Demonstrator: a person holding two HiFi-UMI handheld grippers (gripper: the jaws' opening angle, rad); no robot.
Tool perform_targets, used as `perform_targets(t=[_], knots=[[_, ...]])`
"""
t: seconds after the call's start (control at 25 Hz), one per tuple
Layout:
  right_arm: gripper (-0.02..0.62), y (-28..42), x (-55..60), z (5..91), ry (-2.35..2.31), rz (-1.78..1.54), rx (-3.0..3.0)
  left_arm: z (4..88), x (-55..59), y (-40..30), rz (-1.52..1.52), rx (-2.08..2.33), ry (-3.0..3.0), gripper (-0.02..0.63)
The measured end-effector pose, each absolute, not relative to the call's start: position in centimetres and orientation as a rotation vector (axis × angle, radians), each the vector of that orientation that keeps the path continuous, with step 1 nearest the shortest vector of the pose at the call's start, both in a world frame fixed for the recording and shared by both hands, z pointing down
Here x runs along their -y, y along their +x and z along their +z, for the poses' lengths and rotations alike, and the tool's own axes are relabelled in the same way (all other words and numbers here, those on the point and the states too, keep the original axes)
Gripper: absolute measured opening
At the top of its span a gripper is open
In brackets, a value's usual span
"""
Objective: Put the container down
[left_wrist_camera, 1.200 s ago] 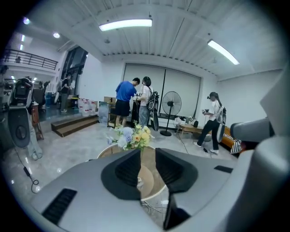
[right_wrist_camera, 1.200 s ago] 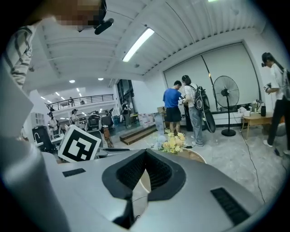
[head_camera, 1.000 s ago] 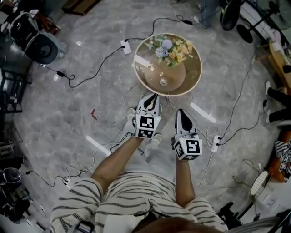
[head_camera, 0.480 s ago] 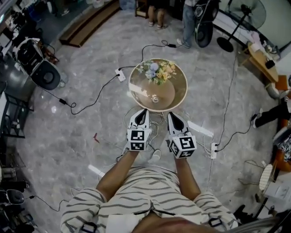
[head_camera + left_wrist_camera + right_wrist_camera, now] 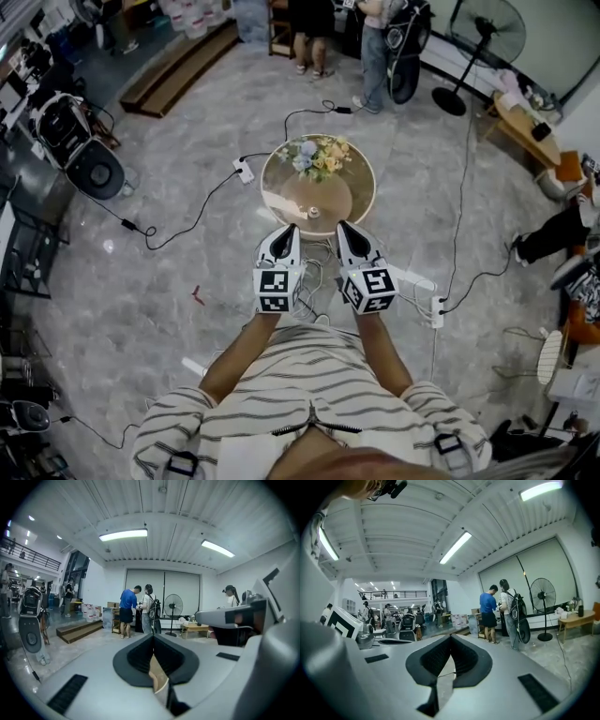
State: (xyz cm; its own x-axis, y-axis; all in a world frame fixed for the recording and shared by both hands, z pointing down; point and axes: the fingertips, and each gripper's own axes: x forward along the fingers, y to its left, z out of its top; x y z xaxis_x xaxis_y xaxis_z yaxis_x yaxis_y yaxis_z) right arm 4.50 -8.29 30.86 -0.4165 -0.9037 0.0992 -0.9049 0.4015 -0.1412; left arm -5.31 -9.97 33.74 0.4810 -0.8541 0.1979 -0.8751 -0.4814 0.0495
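Observation:
A round brown table [image 5: 352, 192] stands on the grey floor ahead of me. A bunch of pale flowers [image 5: 317, 157] sits at its far side, and a small pale container [image 5: 315, 209] stands near its front edge. My left gripper [image 5: 289, 229] and right gripper [image 5: 341, 226] hang side by side just short of the table's near rim, raised and pointing roughly level. Both are shut and empty. In the left gripper view the left gripper [image 5: 153, 637] has its jaws meeting at the tips, and the right gripper [image 5: 450, 637] looks the same in its own view.
Cables and power strips [image 5: 243, 169] lie on the floor around the table, with another strip [image 5: 437, 311] at the right. Two people [image 5: 375, 42] stand at the back beside a standing fan [image 5: 487, 28]. Machines [image 5: 70, 141] line the left side, and a wooden step [image 5: 178, 70] lies far left.
Both grippers have risen and drawn closer together, back from the table. The table and floor look smaller and farther off. More of the room's far side shows.

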Motion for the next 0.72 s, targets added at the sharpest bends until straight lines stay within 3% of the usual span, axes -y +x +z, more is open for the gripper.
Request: perform_targets(t=[0.72], knots=[[0.008, 6.3, 8.4, 28.1, 1.693, 0.161, 2.665, 32.0, 9.7, -4.1, 0.189, 1.581, 2.620, -0.002]])
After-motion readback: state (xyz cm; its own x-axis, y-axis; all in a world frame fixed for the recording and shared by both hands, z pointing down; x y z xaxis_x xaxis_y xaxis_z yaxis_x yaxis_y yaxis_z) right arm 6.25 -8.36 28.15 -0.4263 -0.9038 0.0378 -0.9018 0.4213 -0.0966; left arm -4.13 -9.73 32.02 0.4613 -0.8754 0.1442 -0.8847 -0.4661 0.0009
